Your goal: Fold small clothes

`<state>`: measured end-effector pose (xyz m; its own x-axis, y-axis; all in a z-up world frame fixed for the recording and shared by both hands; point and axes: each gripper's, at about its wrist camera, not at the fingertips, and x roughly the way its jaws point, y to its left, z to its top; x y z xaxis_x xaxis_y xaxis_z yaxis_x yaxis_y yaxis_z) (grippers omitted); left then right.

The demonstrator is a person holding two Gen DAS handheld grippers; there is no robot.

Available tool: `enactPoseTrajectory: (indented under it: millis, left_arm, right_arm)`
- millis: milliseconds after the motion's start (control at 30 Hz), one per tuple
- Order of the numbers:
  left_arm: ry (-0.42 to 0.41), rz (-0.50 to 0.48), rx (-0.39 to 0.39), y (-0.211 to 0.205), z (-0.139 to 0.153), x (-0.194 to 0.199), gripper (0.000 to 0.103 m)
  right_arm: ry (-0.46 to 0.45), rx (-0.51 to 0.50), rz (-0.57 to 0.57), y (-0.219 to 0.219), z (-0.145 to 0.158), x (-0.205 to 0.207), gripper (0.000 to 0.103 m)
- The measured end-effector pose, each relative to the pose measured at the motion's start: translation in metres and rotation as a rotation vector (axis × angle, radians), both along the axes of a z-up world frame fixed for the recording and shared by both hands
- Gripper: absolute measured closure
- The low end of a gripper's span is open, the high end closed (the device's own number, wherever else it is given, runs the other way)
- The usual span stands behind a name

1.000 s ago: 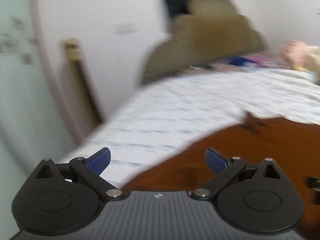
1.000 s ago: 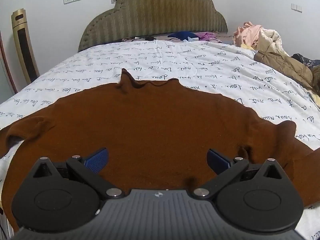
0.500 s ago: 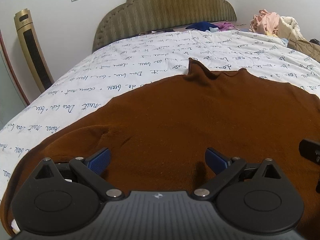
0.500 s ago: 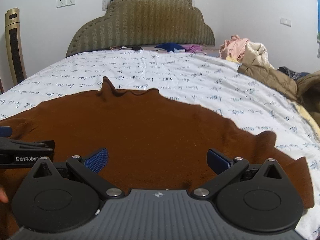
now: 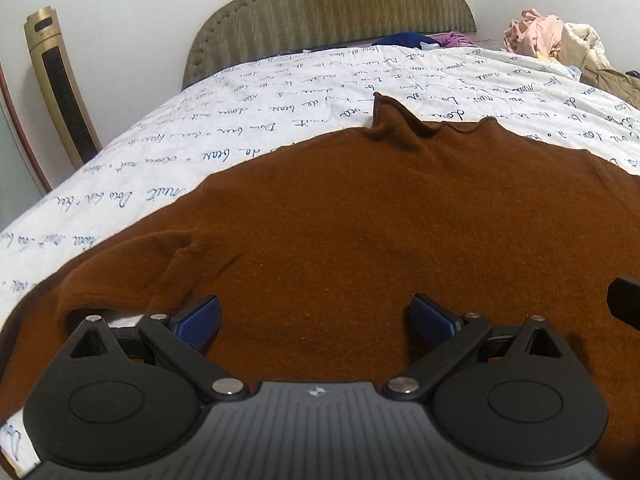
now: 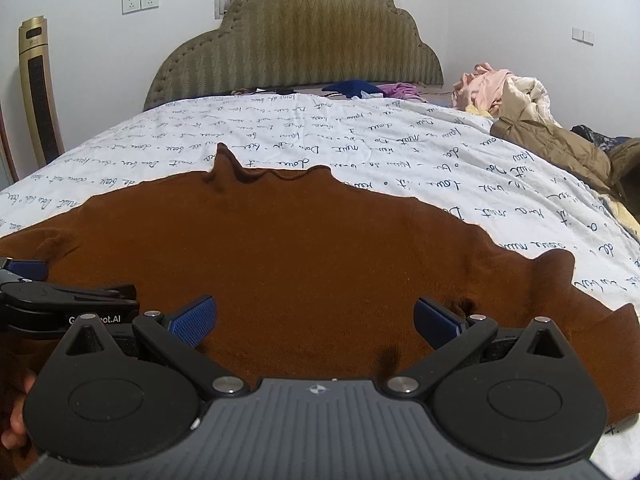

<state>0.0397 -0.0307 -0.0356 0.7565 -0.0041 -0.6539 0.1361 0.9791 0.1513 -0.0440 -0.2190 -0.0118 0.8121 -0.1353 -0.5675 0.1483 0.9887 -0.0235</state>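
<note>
Right now I have both pairs of jaws spread wide with nothing between them. Beneath my left gripper (image 5: 316,318) and my right gripper (image 6: 316,320) lies the brown sweater (image 5: 380,232), spread flat on the bed; its cloth fills the gaps between the blue pads. Its left sleeve (image 5: 132,256) lies rumpled near the left jaws. Farther off, the collar (image 6: 272,176) points toward the headboard (image 6: 296,48), across the script-printed sheet (image 6: 360,132).
</note>
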Motion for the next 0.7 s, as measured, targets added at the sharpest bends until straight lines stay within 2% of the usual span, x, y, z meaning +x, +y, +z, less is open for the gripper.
enactPoseTrajectory:
  millis: [167,300,700]
  left_arm:
    - [0.003,0.008,-0.027,0.002,-0.004,0.001,0.001]
    - [-0.001,0.008,-0.031,0.002,-0.005,0.001,0.0]
    - [-0.001,0.011,-0.046,0.003,-0.006,0.001,0.0]
  right_arm:
    - [0.01,-0.003,-0.001,-0.003,-0.005,0.006,0.0]
    - [0.024,0.037,-0.011,-0.008,-0.009,0.011,0.0]
    - [0.079,0.065,-0.02,-0.011,-0.029,0.018,0.0]
